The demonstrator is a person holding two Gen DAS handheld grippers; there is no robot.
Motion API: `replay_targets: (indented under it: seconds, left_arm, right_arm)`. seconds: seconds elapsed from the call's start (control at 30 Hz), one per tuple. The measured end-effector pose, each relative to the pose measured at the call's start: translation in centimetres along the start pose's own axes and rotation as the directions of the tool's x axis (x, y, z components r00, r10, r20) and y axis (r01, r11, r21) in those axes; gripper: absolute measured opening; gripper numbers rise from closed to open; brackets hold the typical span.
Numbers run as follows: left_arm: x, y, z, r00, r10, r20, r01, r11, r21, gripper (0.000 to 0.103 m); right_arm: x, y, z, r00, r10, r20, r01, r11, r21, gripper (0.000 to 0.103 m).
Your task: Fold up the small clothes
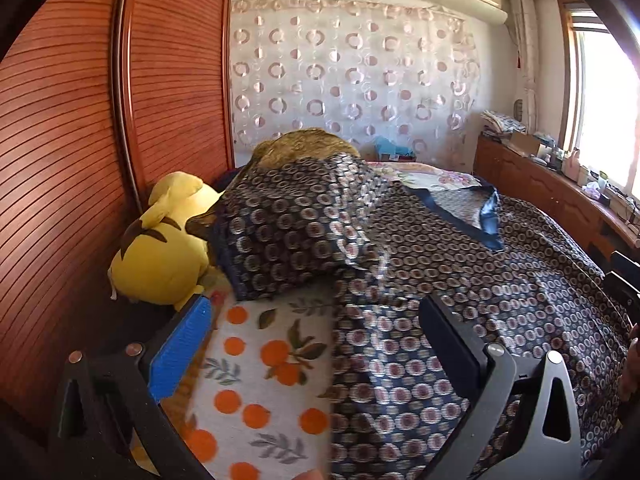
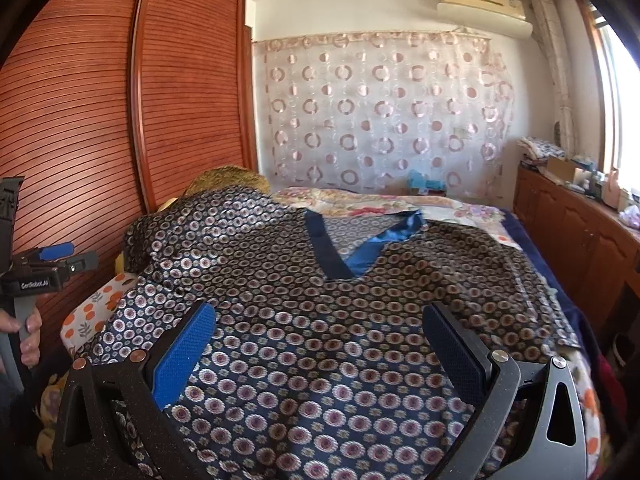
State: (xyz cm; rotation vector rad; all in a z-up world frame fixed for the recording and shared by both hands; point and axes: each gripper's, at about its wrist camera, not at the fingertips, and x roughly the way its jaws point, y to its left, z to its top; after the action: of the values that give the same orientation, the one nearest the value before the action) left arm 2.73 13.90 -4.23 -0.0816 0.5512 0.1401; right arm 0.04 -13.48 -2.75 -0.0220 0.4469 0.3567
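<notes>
A dark navy top with a ring-and-dot print and a blue V-neck collar lies spread on the bed; it also shows in the left wrist view. Its left sleeve drapes over a plush pile. My left gripper is open, above the garment's left edge where it meets an orange-print sheet. My right gripper is open and empty, above the garment's lower middle. The left gripper's body shows at the far left of the right wrist view.
A yellow plush toy lies against the red-brown wardrobe on the left. A brown plush sits behind the sleeve. A floral quilt covers the far bed. A wooden cabinet with clutter runs under the window at right.
</notes>
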Motion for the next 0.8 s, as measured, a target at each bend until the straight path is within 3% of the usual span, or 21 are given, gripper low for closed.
replay_targets:
  seconds: [0.27,0.53,0.63,0.8]
  left_arm:
    - [4.4,4.4,0.5,0.995,-0.022,-0.098,0.019,0.999,-0.028,0.102]
    - [10.0,6.7,1.1,0.965,-0.106,-0.242,0.083,0.991,-0.104,0.08]
    - [11.6,7.6,1.2,0.953,-0.145,-0.265,0.106,0.982,-0.156,0.077]
    - [12.7,7.3,1.0,0.942,-0.159,-0.295,0.119,0.981,-0.15,0.065]
  right_arm:
    - [3.4,1.0,0.9,0.991,0.115,-0.071,-0.116,0.993,-0.012,0.103]
    - [4.5,0.9,1.5,0.977,0.169,-0.131,-0.175,0.984,-0.036,0.103]
    - [4.2,0.6,1.2,0.973,0.181,-0.141,-0.188,0.982,-0.034,0.103]
    - [3.9,0.9,1.0,0.973,0.176,-0.148,-0.185,0.982,-0.048,0.103]
